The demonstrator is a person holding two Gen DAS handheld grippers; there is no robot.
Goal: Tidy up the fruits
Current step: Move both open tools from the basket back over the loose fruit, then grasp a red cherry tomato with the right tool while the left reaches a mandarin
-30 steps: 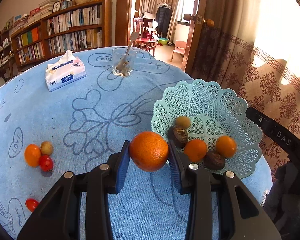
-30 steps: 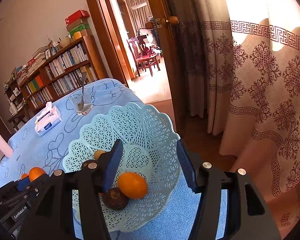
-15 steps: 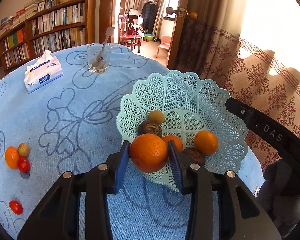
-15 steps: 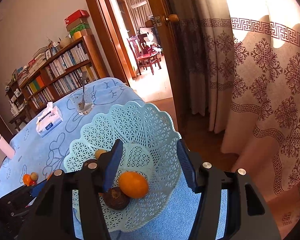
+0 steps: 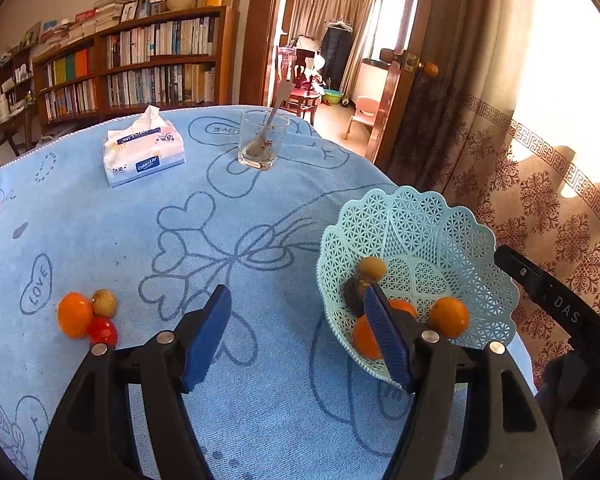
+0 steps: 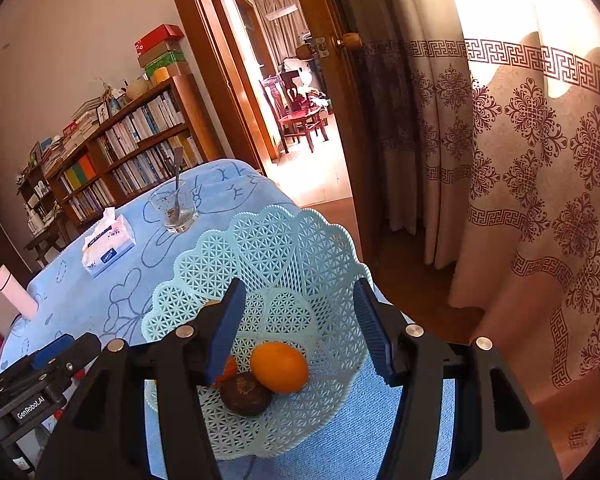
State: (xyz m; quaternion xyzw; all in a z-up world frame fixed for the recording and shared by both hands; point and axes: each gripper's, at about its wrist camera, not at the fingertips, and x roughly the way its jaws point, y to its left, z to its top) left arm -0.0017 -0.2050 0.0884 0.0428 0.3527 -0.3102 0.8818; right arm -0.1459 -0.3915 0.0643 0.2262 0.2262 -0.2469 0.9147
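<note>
Two grippers, both spread wide and holding nothing. Left gripper (image 5: 300,336) low centre of its frame, over the blue tablecloth (image 5: 220,232); its right finger overlaps the near rim of the mint lattice basket (image 5: 440,224). Basket at right holds oranges (image 5: 450,316), a dark fruit (image 5: 354,294) and a small tan one (image 5: 372,267). Lower left: orange (image 5: 74,314), tan fruit (image 5: 105,302), red fruit (image 5: 102,331) touching in a cluster on the cloth. Right gripper (image 6: 298,332) frames the basket (image 6: 284,236); orange (image 6: 279,366) and dark fruit (image 6: 246,394) inside
</note>
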